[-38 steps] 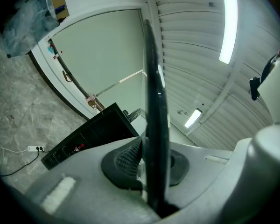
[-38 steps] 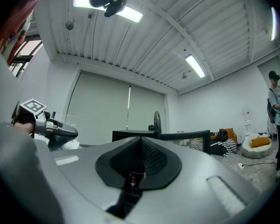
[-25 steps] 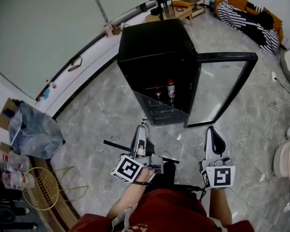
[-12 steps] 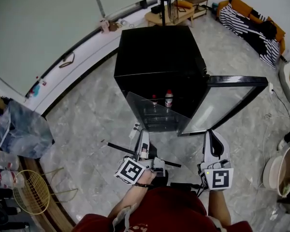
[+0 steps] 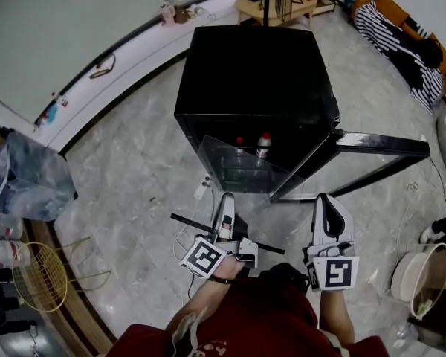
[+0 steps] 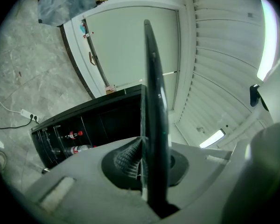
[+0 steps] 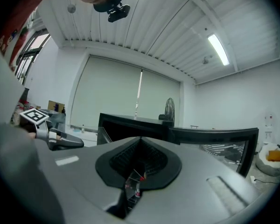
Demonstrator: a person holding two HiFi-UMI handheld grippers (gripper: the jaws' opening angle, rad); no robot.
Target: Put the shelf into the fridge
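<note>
The shelf [image 5: 189, 224] is a glass pane with a black rail, held roughly level in front of me. My left gripper [image 5: 227, 198] is shut on its near edge. In the left gripper view the shelf [image 6: 154, 125] stands edge-on between the closed jaws as a dark strip. The black fridge [image 5: 253, 73] stands just ahead, and its glass door [image 5: 379, 143] is swung open to the right. Two bottles [image 5: 264, 144] stand inside, over a clear shelf. My right gripper [image 5: 324, 199] hovers to the right of the shelf, shut on nothing, and points at the fridge [image 7: 130, 125].
A white power strip [image 5: 201, 190] with its cable lies on the marble floor left of the fridge's foot. A plastic bag [image 5: 26, 181] and a gold wire basket [image 5: 37, 277] sit at the far left. A white bin [image 5: 420, 270] stands at the right, and a striped sofa [image 5: 401, 28] at the back.
The view has closed in on the fridge, which now sits nearer and more beneath me. Both grippers keep their places in the picture, the left still holding the shelf.
</note>
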